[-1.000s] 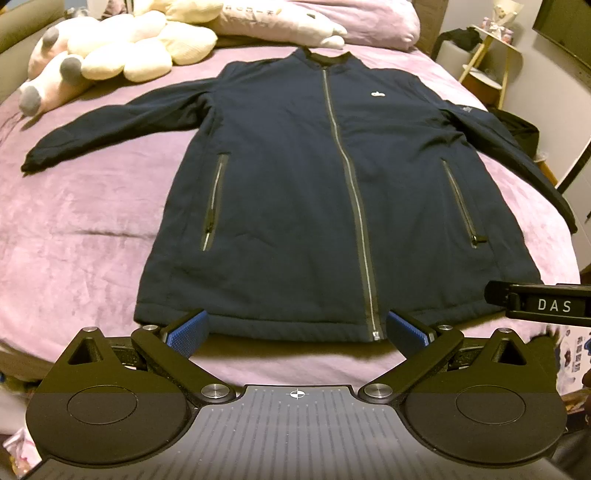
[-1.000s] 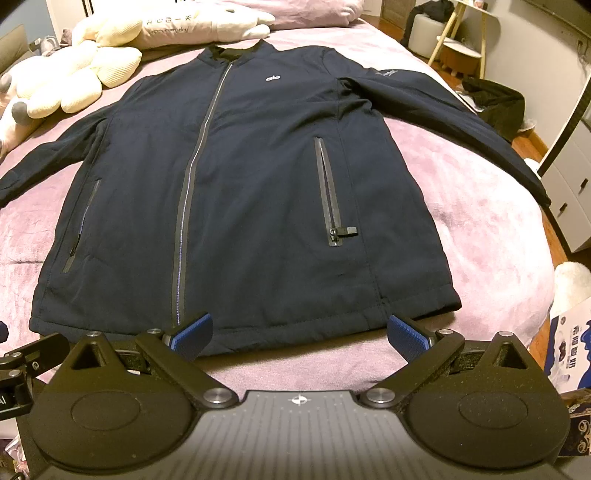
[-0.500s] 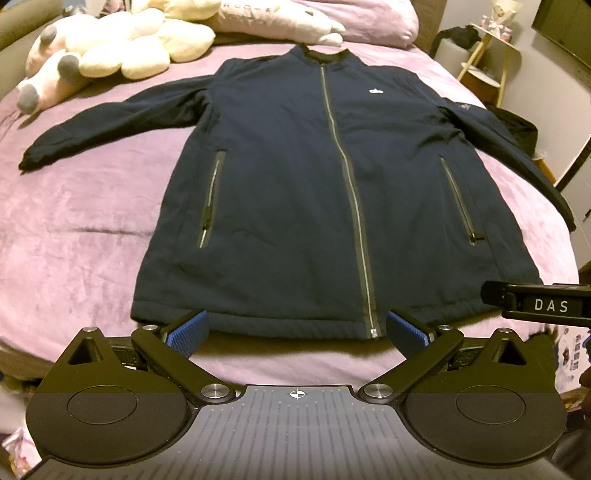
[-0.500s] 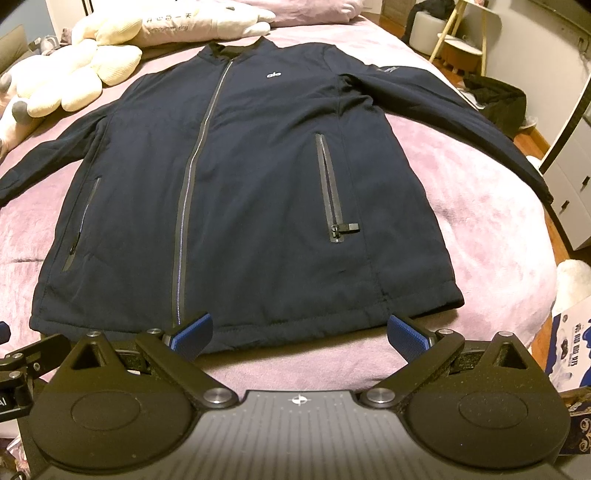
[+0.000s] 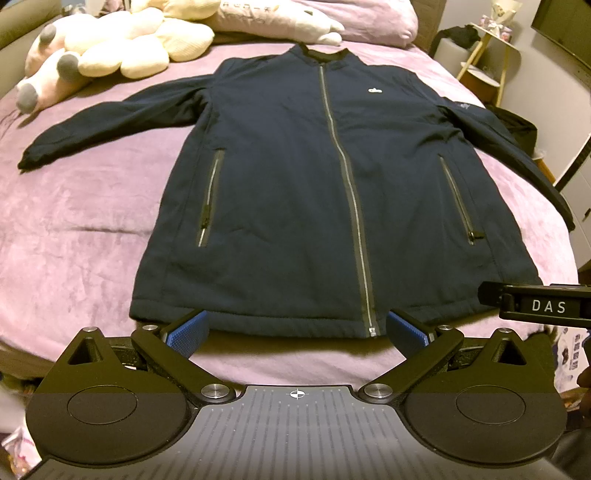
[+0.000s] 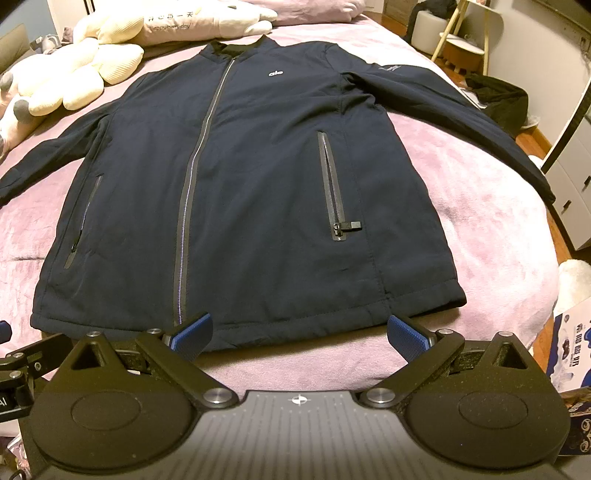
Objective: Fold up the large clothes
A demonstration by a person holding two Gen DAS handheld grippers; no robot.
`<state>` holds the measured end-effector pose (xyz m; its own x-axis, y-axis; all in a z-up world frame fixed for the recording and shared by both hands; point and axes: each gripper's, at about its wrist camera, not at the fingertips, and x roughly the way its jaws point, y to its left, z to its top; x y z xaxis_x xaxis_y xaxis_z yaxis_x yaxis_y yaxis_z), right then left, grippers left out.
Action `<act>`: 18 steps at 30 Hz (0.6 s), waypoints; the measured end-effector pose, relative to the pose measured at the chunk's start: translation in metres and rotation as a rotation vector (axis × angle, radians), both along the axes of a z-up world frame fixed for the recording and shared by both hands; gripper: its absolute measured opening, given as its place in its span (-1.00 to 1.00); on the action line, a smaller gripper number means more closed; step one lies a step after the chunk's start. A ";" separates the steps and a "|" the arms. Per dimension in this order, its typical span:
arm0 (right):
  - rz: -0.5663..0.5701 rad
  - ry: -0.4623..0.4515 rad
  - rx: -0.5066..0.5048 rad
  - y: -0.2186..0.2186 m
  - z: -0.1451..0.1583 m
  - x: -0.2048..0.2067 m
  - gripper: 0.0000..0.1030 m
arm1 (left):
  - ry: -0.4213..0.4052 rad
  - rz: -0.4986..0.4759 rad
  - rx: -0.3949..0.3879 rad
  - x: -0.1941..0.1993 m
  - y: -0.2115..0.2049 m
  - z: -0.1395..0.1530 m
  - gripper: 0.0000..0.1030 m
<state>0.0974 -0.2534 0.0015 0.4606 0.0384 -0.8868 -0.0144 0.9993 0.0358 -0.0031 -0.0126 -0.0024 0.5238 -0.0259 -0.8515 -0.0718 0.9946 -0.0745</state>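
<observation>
A dark navy zip-up jacket (image 5: 295,192) lies flat, front up and zipped, on a purple bed (image 5: 74,229), sleeves spread out to both sides. It also shows in the right wrist view (image 6: 258,192). My left gripper (image 5: 295,330) is open and empty, just short of the jacket's bottom hem near the main zipper's end. My right gripper (image 6: 299,334) is open and empty, at the hem of the jacket's right half. Part of the right gripper (image 5: 543,304) shows at the right edge of the left wrist view.
Plush toys (image 5: 110,48) and pillows (image 5: 332,18) lie at the head of the bed. A stool and dark clothes (image 6: 498,99) are on the floor to the right. White drawers (image 6: 572,177) and a printed box (image 6: 572,354) stand by the bed's right side.
Both grippers have drawn slightly back and up from the hem; the jacket sits a little farther off in both views. The jacket has not moved.
</observation>
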 end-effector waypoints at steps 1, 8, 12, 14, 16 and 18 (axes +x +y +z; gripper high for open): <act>0.000 0.001 0.001 0.000 0.000 0.000 0.96 | 0.000 0.000 -0.001 0.000 0.000 0.000 1.00; 0.002 0.002 0.006 0.000 -0.001 0.000 0.96 | 0.001 -0.001 -0.001 0.000 0.000 0.000 1.00; 0.007 -0.002 0.008 0.000 -0.001 -0.001 0.96 | 0.002 0.000 -0.001 0.000 0.000 0.000 1.00; 0.007 -0.003 0.009 0.000 -0.001 -0.001 0.96 | 0.002 -0.001 -0.003 0.000 -0.001 0.000 1.00; 0.005 -0.001 0.012 0.000 -0.001 -0.001 0.96 | 0.003 -0.003 -0.005 0.000 -0.002 0.000 1.00; 0.004 0.000 0.015 -0.001 -0.001 -0.001 0.96 | 0.003 -0.007 -0.012 -0.001 -0.004 0.000 1.00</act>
<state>0.0967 -0.2546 0.0008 0.4608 0.0535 -0.8859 -0.0188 0.9985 0.0505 -0.0038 -0.0162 -0.0028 0.5209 -0.0403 -0.8526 -0.0648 0.9941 -0.0866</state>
